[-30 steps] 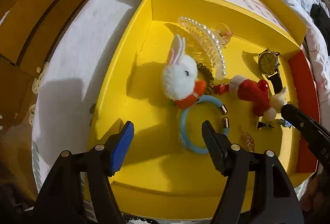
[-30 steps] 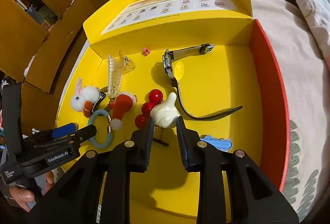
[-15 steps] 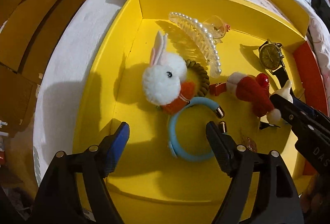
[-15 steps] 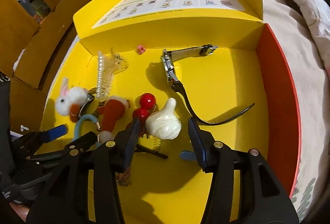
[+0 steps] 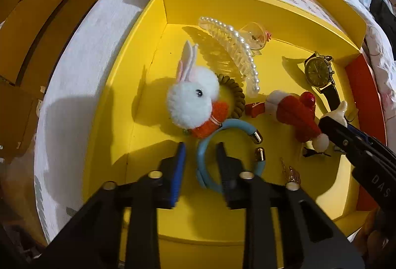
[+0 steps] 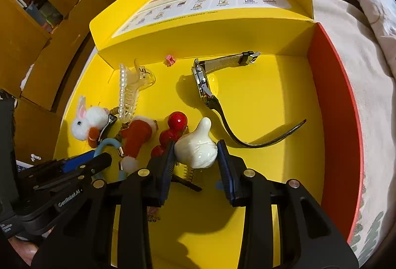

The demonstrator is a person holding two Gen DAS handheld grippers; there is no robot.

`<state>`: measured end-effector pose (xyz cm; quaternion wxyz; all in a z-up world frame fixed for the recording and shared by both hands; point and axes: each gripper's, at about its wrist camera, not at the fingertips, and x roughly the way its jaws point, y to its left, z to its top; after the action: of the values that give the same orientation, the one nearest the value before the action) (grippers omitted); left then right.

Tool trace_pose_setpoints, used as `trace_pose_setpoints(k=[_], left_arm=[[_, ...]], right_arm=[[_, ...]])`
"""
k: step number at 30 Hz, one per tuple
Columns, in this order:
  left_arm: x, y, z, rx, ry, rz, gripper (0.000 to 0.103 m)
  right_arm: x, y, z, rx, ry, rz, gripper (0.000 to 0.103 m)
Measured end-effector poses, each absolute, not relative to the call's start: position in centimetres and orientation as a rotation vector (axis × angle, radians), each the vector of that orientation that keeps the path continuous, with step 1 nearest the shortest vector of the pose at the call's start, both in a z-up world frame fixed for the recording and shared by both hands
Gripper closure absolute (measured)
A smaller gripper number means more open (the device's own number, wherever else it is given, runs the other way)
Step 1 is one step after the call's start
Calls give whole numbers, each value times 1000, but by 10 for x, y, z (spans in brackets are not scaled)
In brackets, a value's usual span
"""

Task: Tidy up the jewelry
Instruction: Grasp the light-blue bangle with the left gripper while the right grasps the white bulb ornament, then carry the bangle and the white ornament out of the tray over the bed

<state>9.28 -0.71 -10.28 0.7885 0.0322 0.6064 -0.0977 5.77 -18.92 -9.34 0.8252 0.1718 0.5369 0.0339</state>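
**Both grippers closing on pieces inside the yellow box**

The blue bracelet [image 5: 230, 157] lies on the floor of the yellow box [image 5: 138, 85], near its front left corner, just below the white rabbit pom-pom [image 5: 191, 102], which seems to overlap its upper arc. The left gripper [image 5: 201, 152] straddles the bracelet's left arc; its jaws have just been closing, with the band between them, but a sliver of yellow shows beside the left pad, so I judge the grasp not yet made.

Towards the box's middle, the white thumbs-up clip [image 6: 196, 147] stands on its spring beside the red beads [image 6: 170, 134] and the Santa hat clip [image 6: 136, 136]. The right gripper [image 6: 195, 152] brackets the white hand and its jaws have just been closing; the left pad touches, while whether the right pad presses I cannot tell.

Further out lie the pearl claw clip [image 6: 127, 93], the watch [image 6: 204, 82] by the back wall, and a small pink piece [image 6: 170, 60].

The step in hand looks like picking up. Next, each grasp needs to firm up before lifting, and the bracelet should come away without dragging the rabbit.
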Motion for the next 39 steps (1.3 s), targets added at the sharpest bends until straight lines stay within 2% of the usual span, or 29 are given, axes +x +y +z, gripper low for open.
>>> trace_pose_setpoints(k=[3,12,21,39], left_arm=[[97,-2,-104,39,1316,-225,94],[99,7,-99,-14,1321,-248,95],[86,22,-68,-46,1262,-262,95],[18,85,-10,-93,1129,-220,95]], right_arm=[[54,-192,-87,387,1126,86,67],[48,-198,-68,413,1083,96,67],[36,-204,-49,420,1049,102,67],[-67,-234,-2,420,998,46,67]])
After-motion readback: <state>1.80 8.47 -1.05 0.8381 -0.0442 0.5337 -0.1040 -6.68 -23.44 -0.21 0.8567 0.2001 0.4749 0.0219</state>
